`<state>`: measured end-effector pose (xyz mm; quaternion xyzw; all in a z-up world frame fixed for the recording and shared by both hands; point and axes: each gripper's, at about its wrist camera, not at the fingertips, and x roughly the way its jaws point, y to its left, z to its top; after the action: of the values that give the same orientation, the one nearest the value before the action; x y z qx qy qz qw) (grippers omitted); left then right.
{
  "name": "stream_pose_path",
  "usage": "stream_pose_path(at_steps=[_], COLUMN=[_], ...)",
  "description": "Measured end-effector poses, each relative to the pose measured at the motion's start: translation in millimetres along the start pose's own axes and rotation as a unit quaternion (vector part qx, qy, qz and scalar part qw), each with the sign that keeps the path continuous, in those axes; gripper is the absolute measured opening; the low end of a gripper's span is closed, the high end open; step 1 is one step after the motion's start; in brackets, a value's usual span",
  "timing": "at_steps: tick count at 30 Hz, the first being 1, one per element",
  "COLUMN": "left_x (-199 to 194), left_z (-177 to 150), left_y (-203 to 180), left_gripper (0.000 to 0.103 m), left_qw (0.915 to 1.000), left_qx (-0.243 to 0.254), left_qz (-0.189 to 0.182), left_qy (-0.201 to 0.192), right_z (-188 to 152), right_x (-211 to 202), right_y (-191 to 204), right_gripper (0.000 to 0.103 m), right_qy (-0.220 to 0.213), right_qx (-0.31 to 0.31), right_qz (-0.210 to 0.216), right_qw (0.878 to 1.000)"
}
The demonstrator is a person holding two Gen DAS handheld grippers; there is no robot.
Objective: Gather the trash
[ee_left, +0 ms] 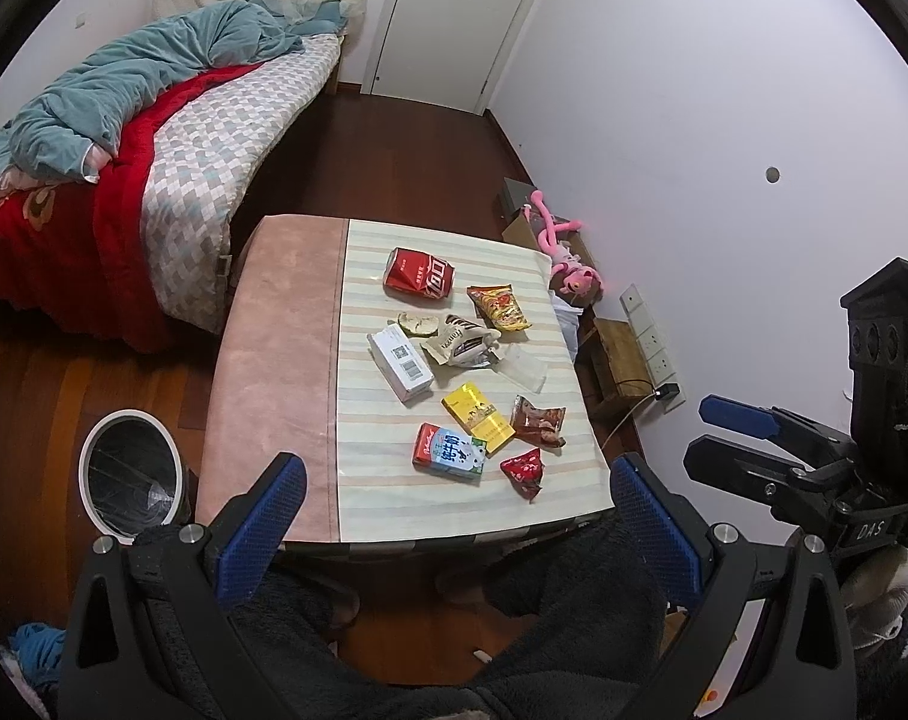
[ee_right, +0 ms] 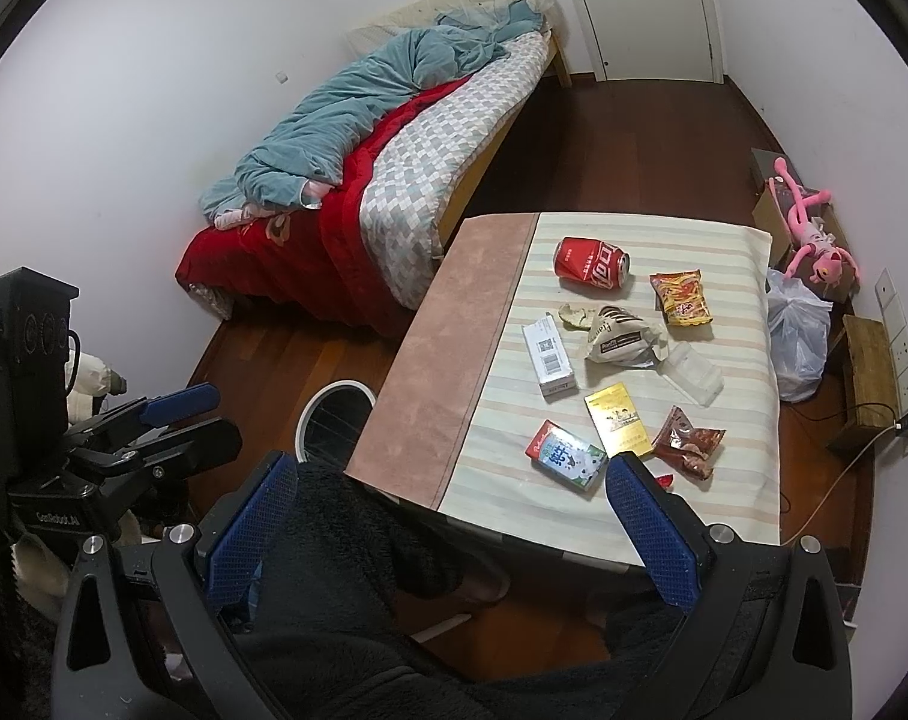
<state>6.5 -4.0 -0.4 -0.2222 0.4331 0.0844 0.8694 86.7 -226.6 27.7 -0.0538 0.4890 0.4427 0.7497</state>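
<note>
Both tools are held above and short of the near edge of the tabletop (ee_left: 273, 360), each with its blue-padded fingers spread wide and nothing between them. In the left wrist view the left tool (ee_left: 457, 531) fills the bottom of the frame, and the right tool (ee_left: 748, 438) shows at the right edge, also spread. In the right wrist view the right tool (ee_right: 447, 531) sits at the bottom, with the left tool (ee_right: 177, 414) at the left edge. The trash lies scattered over the striped cloth in the middle of each frame, all beyond the fingertips and untouched. Nearest the left tool are a milk carton (ee_left: 450, 452) and a small red wrapper (ee_left: 524, 471). Just behind them lie a yellow cigarette pack (ee_left: 476, 417) and a brown snack wrapper (ee_left: 538, 421). Farther up lie a white box (ee_left: 399, 363), a crumpled paper bag (ee_left: 461, 347), a clear plastic bag (ee_left: 523, 365) and a pale scrap (ee_left: 416, 324). At the far end lie a dented red cola can (ee_left: 420, 275) on its side and a yellow-red snack packet (ee_left: 500, 307). In the right wrist view the milk carton (ee_right: 565, 455) lies just left of the right finger's tip, and that finger hides most of the small red wrapper (ee_right: 665, 481). A white-rimmed trash bin (ee_left: 132, 474) with a dark liner stands on the wood floor (ee_left: 363, 168) at the lower left of the left view, beside the tabletop. A bed (ee_left: 201, 138) occupies the upper left.
</note>
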Motion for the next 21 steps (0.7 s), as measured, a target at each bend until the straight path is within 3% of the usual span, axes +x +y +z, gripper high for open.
stream_pose_path(at_steps=[21], left_x=[-1.7], left_z=[-3.4], left_y=[3.4], left_gripper=[0.103], left_qw=[1.0000], left_qx=[0.001], left_qz=[-0.003], left_qy=[-0.001], right_z=[0.4], right_x=[-0.8], right_y=[0.2], right_gripper=[0.103], right_qy=[-0.001], right_qx=[-0.001], right_qz=[0.000], right_qw=[1.000])
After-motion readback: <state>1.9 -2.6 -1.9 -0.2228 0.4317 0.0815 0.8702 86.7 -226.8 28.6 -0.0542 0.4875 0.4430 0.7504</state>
